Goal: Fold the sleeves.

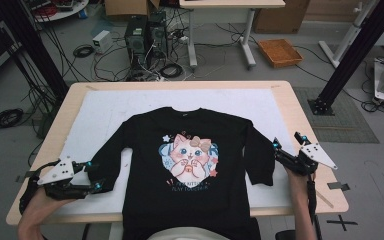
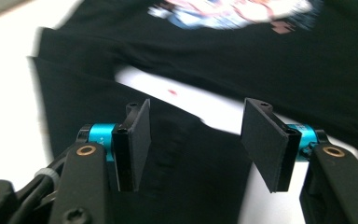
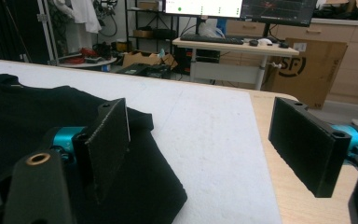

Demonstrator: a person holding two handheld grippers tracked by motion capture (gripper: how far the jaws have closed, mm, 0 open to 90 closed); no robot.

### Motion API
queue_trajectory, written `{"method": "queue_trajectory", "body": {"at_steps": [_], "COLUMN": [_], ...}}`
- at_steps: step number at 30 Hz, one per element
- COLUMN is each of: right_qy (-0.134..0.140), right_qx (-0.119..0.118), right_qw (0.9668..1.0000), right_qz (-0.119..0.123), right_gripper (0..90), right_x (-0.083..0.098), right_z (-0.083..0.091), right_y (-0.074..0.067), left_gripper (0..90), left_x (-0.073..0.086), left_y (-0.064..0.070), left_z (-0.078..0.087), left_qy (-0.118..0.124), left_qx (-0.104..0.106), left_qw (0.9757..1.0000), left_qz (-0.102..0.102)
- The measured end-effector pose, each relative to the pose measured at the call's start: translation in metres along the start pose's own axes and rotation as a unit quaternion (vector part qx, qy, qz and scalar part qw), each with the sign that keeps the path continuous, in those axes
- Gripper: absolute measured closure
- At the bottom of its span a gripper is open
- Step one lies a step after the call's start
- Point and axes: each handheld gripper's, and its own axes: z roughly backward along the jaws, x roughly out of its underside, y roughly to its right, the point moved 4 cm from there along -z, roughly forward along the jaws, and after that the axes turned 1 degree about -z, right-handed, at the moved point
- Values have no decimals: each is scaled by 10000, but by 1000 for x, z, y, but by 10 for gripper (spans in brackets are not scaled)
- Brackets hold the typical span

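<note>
Black sweatshirt (image 1: 192, 165) flat on counter (image 1: 300, 112), not folded; left claw (image 1: 94, 176) wide over sleeve cuff, right claw (image 1: 286, 146) wide beside other sleeve.

A robotics lab: computer towers (image 1: 146, 34) and tangled cables (image 1: 130, 62) on the floor, black frame struts (image 1: 352, 55), monitors (image 3: 240, 7) on a desk (image 3: 228, 49).

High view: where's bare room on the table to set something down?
Free: the white mat strip between the sweatshirt collar and the far table edge, plus the far left and far right mat corners beyond the sleeves. Crowded: the middle and near edge, covered by the sweatshirt, and both near corners, where the left gripper and right gripper sit at the cuffs.
</note>
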Motion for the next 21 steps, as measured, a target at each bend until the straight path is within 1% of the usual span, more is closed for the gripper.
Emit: {"method": "queue_trajectory", "body": {"at_steps": [3, 5, 8, 9, 10, 13, 16, 20, 21], "right_qy": [9, 13, 9, 9, 10, 8, 6, 1, -2], "right_qx": [8, 14, 14, 14, 17, 18, 15, 17, 15], "right_qw": [10000, 10000, 10000, 10000, 10000, 10000, 10000, 10000, 10000], "right_qz": [15, 26, 19, 19, 28, 29, 30, 15, 8], "right_gripper": [203, 203, 203, 203, 203, 204, 204, 204, 204], "right_x": [0, 0, 0, 0, 0, 0, 0, 0, 0], "right_z": [0, 0, 0, 0, 0, 0, 0, 0, 0], "right_y": [0, 0, 0, 0, 0, 0, -1, -1, -1], "left_gripper": [442, 445, 445, 445, 444, 439, 432, 417, 417], "left_x": [5, 9, 14, 14, 16, 19, 22, 22, 22], "left_y": [2, 3, 5, 5, 5, 4, 4, 6, 5], "left_z": [1, 3, 5, 5, 4, 1, -5, -11, -12], "left_qy": [-77, -146, -217, -217, -230, -332, -404, -456, -517], "left_qx": [172, 261, 349, 349, 420, 465, 546, 671, 676], "left_qw": [9998, 9995, 9991, 9991, 9988, 9983, 9975, 9966, 9963], "left_qz": [64, 50, 90, 90, 95, 102, 170, 157, 149]}}
